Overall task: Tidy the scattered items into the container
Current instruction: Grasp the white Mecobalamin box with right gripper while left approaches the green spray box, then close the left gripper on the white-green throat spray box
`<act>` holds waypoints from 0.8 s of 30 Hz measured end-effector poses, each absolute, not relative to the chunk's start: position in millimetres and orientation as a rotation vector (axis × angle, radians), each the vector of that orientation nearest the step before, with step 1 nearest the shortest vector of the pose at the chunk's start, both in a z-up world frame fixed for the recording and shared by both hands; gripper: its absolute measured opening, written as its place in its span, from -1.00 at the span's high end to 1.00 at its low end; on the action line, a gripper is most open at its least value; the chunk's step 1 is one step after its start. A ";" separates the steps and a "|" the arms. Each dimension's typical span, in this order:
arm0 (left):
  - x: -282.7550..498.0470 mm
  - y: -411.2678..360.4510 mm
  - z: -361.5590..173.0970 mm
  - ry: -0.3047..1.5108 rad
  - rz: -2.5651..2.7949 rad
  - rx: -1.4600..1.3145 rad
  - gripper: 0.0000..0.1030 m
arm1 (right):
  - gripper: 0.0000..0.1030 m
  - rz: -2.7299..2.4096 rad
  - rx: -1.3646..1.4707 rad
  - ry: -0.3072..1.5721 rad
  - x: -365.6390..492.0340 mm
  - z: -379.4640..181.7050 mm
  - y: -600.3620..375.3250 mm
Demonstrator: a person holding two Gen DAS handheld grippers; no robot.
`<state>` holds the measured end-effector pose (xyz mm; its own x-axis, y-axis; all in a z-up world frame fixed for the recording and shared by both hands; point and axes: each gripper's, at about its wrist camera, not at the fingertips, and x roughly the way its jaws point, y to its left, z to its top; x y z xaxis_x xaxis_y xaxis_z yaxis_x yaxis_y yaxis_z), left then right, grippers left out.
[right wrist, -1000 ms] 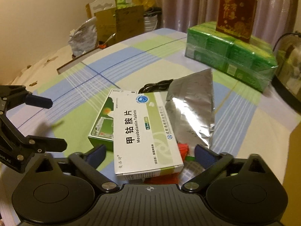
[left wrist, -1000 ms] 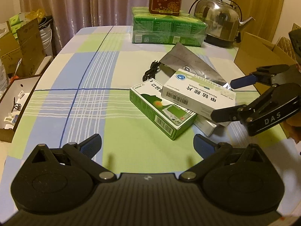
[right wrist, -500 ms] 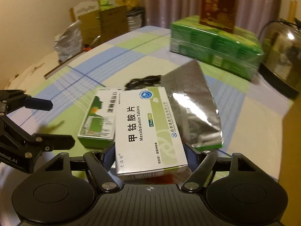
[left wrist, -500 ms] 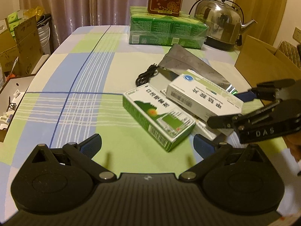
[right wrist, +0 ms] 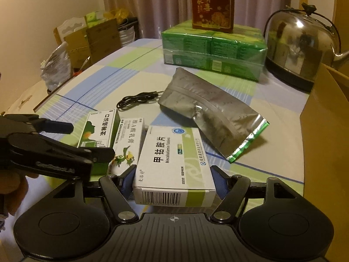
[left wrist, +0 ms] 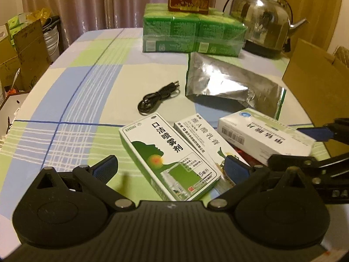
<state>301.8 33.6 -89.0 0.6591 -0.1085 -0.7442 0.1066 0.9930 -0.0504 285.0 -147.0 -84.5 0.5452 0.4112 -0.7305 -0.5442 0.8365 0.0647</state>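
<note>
My right gripper [right wrist: 173, 180] is shut on the white Mecobalamin tablet box [right wrist: 173, 161], lifted slightly off the pile; it shows in the left wrist view [left wrist: 265, 136] too. My left gripper [left wrist: 170, 168] is open around the green-and-white spray box [left wrist: 169, 152], which lies flat. A narrow cream box [left wrist: 201, 140] lies beside it. A silver foil pouch [right wrist: 211, 113] and a coiled black cable [right wrist: 136, 99] lie farther back. The brown cardboard container [right wrist: 325, 135] stands at the right.
A wrapped green pack of boxes [right wrist: 213, 49] with a red carton [right wrist: 211, 4] on top stands at the back. A steel kettle [right wrist: 302, 45] sits at back right. Cardboard boxes [left wrist: 24, 52] stand beyond the table's left edge.
My right gripper closed on the tablet box and lifted it off the pile, uncovering the narrow cream box. My left gripper moved forward and right, straddling the spray box.
</note>
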 end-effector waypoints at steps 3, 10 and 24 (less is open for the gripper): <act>298.7 35.0 -91.4 0.852 -0.119 0.008 -0.92 | -0.32 0.556 -0.179 0.824 284.0 -83.9 -149.0; 277.8 50.2 -86.8 0.868 -0.090 0.065 -0.87 | -0.33 0.525 -0.178 0.856 271.7 -91.9 -156.5; 290.4 39.9 -95.0 0.847 -0.137 0.134 0.00 | -0.51 0.481 -0.102 0.878 275.2 -109.8 -163.9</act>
<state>290.4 39.9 -95.0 0.6545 -0.0672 -0.7531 0.1741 0.9827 0.0636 275.2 -163.9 -109.8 0.5395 0.3623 -0.7601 -0.4450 0.8890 0.1079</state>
